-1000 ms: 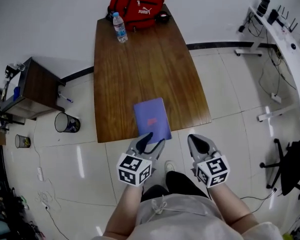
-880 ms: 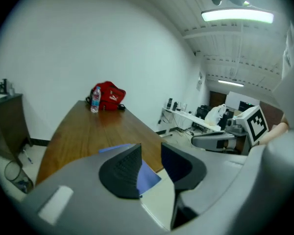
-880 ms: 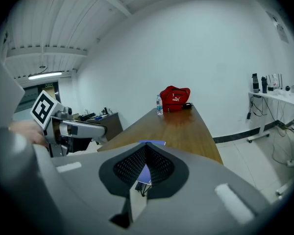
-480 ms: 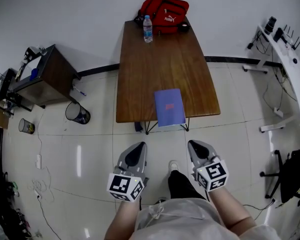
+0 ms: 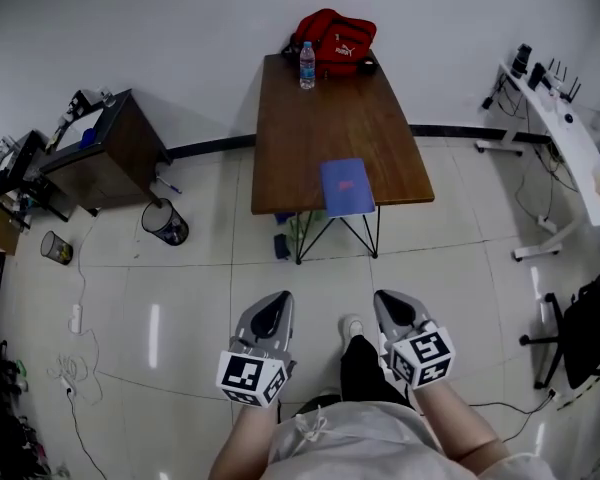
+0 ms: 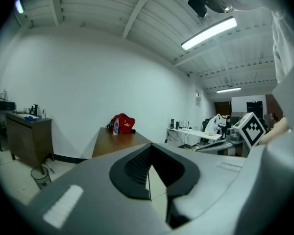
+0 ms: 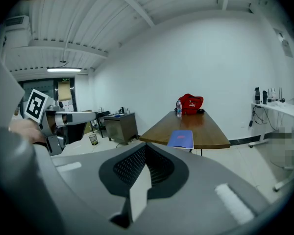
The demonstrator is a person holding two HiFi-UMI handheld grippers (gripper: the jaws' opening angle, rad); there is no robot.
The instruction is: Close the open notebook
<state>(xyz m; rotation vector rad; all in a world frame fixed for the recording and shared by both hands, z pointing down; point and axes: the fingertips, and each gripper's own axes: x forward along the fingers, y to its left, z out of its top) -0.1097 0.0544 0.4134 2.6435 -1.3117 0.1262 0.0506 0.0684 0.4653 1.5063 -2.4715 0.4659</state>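
With jaws pressed together and empty, my left gripper [image 5: 273, 308] and right gripper [image 5: 392, 306] hang well back from the closed notebook [image 5: 347, 187], which lies lengthwise along the table [image 5: 320, 118].

Office-like lab, white desk [image 5: 578, 153] with electronics, black office chair [image 5: 588, 340], ceiling strip light [image 6: 208, 33]

White wall [image 5: 180, 28], glossy tiled floor [image 5: 180, 298], wooden table [image 5: 330, 118], dark cabinet [image 5: 115, 158], waste bin [image 5: 166, 223], ceiling strip light [image 6: 208, 32].
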